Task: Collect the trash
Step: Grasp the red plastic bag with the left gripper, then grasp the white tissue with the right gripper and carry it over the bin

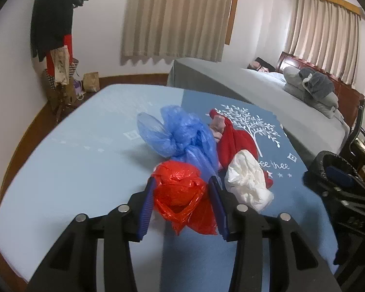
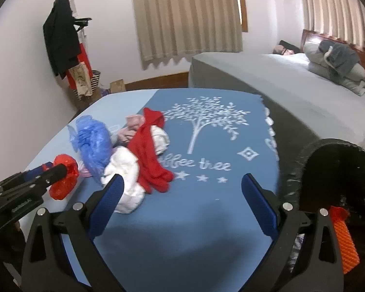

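Observation:
My left gripper (image 1: 182,182) is shut on a crumpled red plastic bag (image 1: 180,194), its blue pads pressing on both sides. In the right wrist view the same red bag (image 2: 65,180) bulges around the left gripper's (image 2: 58,170) tips at the mat's left edge. Behind it lies a pile: a blue plastic bag (image 1: 180,133), a white plastic bag (image 1: 248,182), a red cloth (image 2: 150,155) and a pink cloth (image 2: 131,126). My right gripper (image 2: 182,180) stands open over the blue tree-print mat (image 2: 206,206), with nothing between its fingers and the white bag (image 2: 126,182) by its left finger.
A black-lined trash bin (image 2: 333,170) stands at the mat's right edge, with an orange mesh piece (image 2: 345,238) below it. A grey bed (image 2: 267,85) runs behind, with a person lying at its far end. A coat rack (image 2: 60,41) stands in the left corner.

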